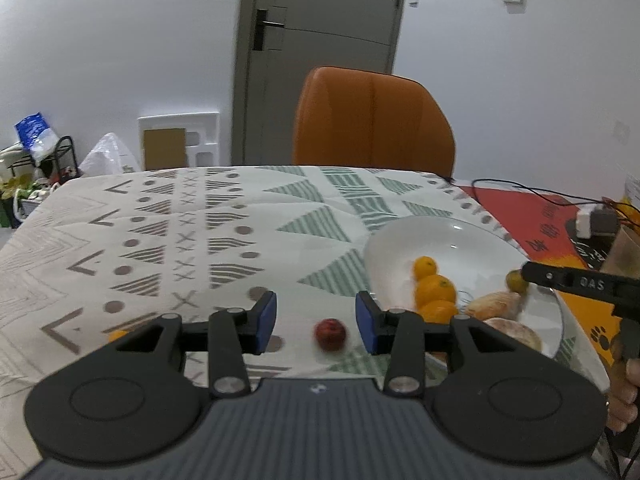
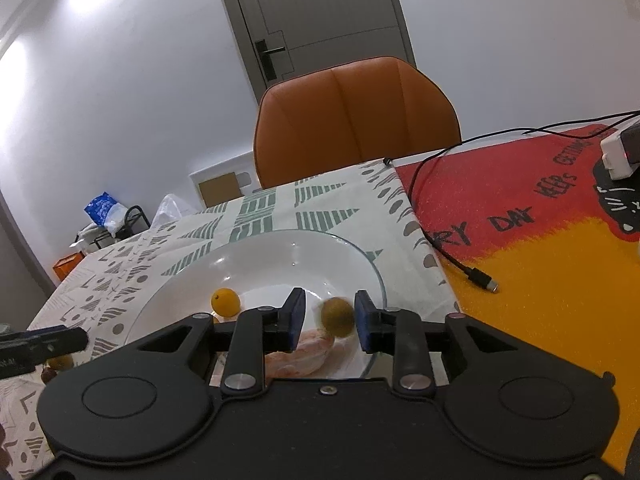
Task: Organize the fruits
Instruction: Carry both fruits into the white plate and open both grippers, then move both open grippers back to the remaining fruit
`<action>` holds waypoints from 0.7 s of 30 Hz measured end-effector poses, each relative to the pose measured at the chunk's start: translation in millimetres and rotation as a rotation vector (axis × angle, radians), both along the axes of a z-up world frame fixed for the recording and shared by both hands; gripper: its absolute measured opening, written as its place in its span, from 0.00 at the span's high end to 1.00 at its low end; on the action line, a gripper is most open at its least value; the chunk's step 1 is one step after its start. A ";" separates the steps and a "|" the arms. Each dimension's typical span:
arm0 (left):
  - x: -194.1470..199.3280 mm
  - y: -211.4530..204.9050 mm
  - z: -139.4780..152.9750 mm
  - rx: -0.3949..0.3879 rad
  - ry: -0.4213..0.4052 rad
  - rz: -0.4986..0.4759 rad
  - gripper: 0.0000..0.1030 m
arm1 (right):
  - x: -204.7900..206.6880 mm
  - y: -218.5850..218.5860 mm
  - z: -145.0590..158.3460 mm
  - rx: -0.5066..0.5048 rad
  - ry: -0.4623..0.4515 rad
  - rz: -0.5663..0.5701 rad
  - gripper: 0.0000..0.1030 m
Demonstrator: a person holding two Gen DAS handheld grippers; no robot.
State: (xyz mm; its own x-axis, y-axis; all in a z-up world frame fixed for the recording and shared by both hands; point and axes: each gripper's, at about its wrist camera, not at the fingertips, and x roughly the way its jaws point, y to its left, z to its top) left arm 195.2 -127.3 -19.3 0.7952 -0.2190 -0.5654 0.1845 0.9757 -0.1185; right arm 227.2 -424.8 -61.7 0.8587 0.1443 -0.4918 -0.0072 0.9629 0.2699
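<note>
Worked over a bench draped in a pale cloth [image 1: 180, 240] printed with grey and green triangles, dots and crosses. Found a small dark red fruit [image 1: 330, 334] nearest on that cloth, and a sliver of orange fruit [image 1: 118, 335] poking out beside the left finger linkage. Saw a white plate [image 1: 460, 240] to the right, holding a row of three small oranges [image 1: 434, 288] and pale, peeled-looking pieces [image 1: 496, 304] at its near side. Noted beyond the plate a red and yellow mat [image 2: 520, 240], a black cable [image 2: 480, 278] with its plug lying loose on the yellow, and a white adapter [image 2: 618, 160] farther off. Faced an orange chair [image 1: 372, 120] pushed up to the far edge, then a grey door [image 1: 320, 40] in a white wall, with a blue bag [image 1: 34, 132] and clutter at the far left.

Read "DAY" clearly on the mat, the other words cut off or blurred. Made out "QAS" in white on the side of the right tool.

Held the left tool [image 1: 316, 320] spread wide, gripping nothing, with the red fruit on the cloth framed between its blue pads. Kept the right tool [image 2: 330, 316] over the plate, parted, with a blurred greenish round fruit [image 2: 338, 316] between the pads: close against the right one, a clear gap to the left one. Could not tell whether it touched.
</note>
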 end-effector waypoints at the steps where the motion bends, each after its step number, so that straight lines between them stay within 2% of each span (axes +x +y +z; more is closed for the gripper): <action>1: -0.3 3.5 0.6 -0.001 -0.001 0.007 0.59 | -1.4 1.0 0.7 0.003 0.000 0.002 0.72; 4: -2.0 12.6 2.7 -0.003 -0.005 0.027 0.59 | -6.2 5.6 3.2 0.003 -0.002 0.011 0.72; 10: -6.3 30.4 7.1 -0.007 -0.013 0.059 0.51 | -16.8 15.0 8.3 0.005 -0.005 0.032 0.71; 12: -9.2 37.2 7.7 -0.008 -0.017 0.075 0.44 | -19.9 18.9 9.7 0.004 -0.006 0.040 0.71; 14: -11.4 44.1 8.1 -0.008 -0.019 0.088 0.42 | -22.5 22.9 11.1 0.006 -0.008 0.047 0.70; 21: -20.5 76.1 8.1 -0.008 -0.020 0.152 0.41 | -31.9 37.8 13.2 -0.003 -0.014 0.083 0.63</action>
